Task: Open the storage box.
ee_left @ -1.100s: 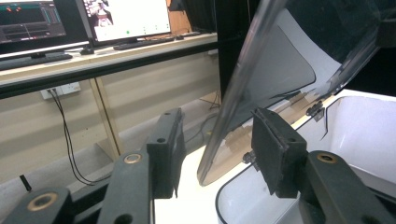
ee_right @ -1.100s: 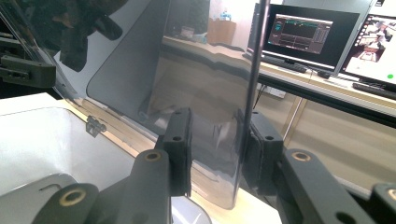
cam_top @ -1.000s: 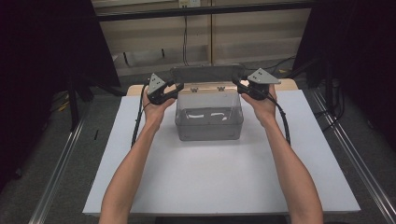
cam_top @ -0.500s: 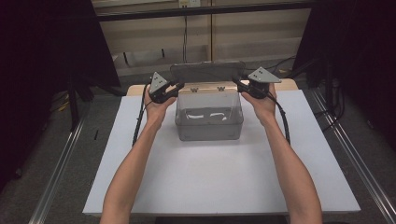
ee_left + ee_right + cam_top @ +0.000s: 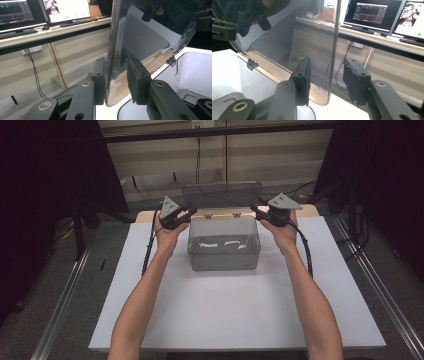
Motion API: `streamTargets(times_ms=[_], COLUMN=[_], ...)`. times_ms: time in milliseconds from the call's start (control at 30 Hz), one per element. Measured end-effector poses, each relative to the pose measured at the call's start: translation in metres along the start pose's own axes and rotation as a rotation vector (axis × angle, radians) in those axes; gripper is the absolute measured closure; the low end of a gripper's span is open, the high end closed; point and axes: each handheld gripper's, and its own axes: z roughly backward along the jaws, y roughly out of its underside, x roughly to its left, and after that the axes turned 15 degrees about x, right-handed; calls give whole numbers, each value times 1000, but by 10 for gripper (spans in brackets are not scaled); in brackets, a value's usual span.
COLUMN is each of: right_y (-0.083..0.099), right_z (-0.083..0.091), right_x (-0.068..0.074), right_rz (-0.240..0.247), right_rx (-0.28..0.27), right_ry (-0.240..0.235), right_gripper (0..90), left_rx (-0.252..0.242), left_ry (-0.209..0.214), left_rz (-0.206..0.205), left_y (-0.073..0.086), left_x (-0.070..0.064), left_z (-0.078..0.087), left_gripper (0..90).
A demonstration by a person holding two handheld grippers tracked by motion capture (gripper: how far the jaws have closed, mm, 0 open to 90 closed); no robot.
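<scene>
The box [image 5: 223, 244] is a clear plastic tub standing on the far half of the white table [image 5: 240, 310], about midway between its left and right edges. Pale items lie in the bottom of it, too blurred to name. Its lid [image 5: 222, 195] is raised on two hinges [image 5: 208, 215] along the far rim and stands nearly upright, leaning a little toward the far side.

The left gripper [image 5: 187, 213] is at the lid's left edge, just above the box's far left corner. In the left gripper view the lid [image 5: 140, 42] runs edge-on between the two jaws, which are partly spread: one pad looks to lie against the lid's face, while the other stands just off it, so I cannot tell if the grip is firm. A hinge [image 5: 171, 60] and the box [image 5: 195, 75] show beyond.

The right gripper [image 5: 257, 211] is at the lid's right edge, above the far right corner. In the right gripper view the lid [image 5: 317, 37] again passes between the jaws, which are partly spread with a clear gap on the outer side; neither pad plainly presses the plastic.

Both forearms reach in from the near edge, one either side of the box. A cable [image 5: 306, 251] trails from the right gripper along the right forearm. Beyond the table, monitors [image 5: 372, 13] stand on a desk [image 5: 387, 42].
</scene>
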Motion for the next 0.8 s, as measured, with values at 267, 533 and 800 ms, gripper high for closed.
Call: streamTargets(times_ms=[267,533,800], right_y=[8,18,21], right_z=[-11,-18,-25], right_x=[-3,-5,-4], right_rz=[-9,-24,-41], right_rx=[22,51,50], right_ry=[6,-29,-44], right_gripper=[589,614,629], left_rx=[13,14,21], left_ry=[8,-2,-1], left_rz=[0,10,12], left_y=[-2,-4,-5], left_x=[2,3,4], left_z=[0,-2,-3], left_gripper=[705,709,711])
